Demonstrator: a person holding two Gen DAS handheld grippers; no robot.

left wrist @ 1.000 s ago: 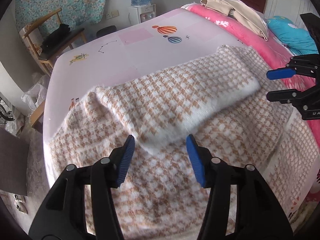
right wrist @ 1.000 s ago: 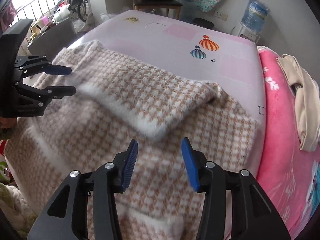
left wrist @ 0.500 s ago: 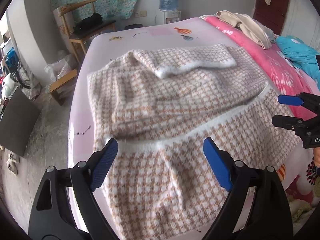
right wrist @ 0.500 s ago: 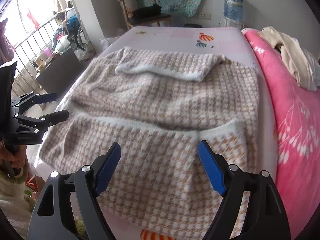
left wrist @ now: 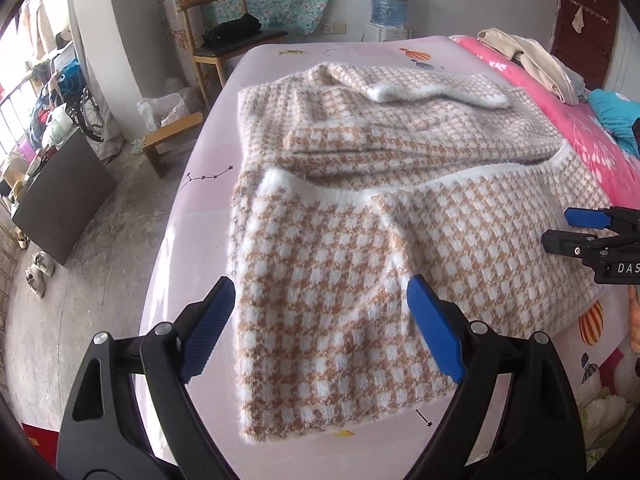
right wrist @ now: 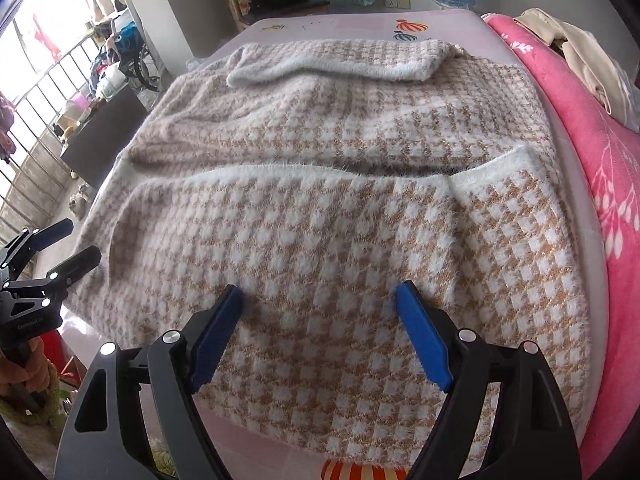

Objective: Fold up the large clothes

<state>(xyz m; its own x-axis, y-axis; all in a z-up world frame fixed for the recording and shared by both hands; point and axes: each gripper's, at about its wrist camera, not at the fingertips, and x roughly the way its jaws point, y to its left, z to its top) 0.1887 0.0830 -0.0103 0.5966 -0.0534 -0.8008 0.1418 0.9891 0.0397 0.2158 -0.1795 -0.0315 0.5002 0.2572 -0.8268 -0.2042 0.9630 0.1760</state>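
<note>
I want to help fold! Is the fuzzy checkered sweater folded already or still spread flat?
Partly folded. The sweater has a sleeve laid across its top, and a white-edged part doubled over the middle.

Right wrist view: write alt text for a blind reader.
A fuzzy tan-and-white checked sweater lies partly folded on a pink-sheeted bed, a sleeve laid across its far end. The right tongs hover open over its near edge; the left tongs, also open, wait at the left.
</note>
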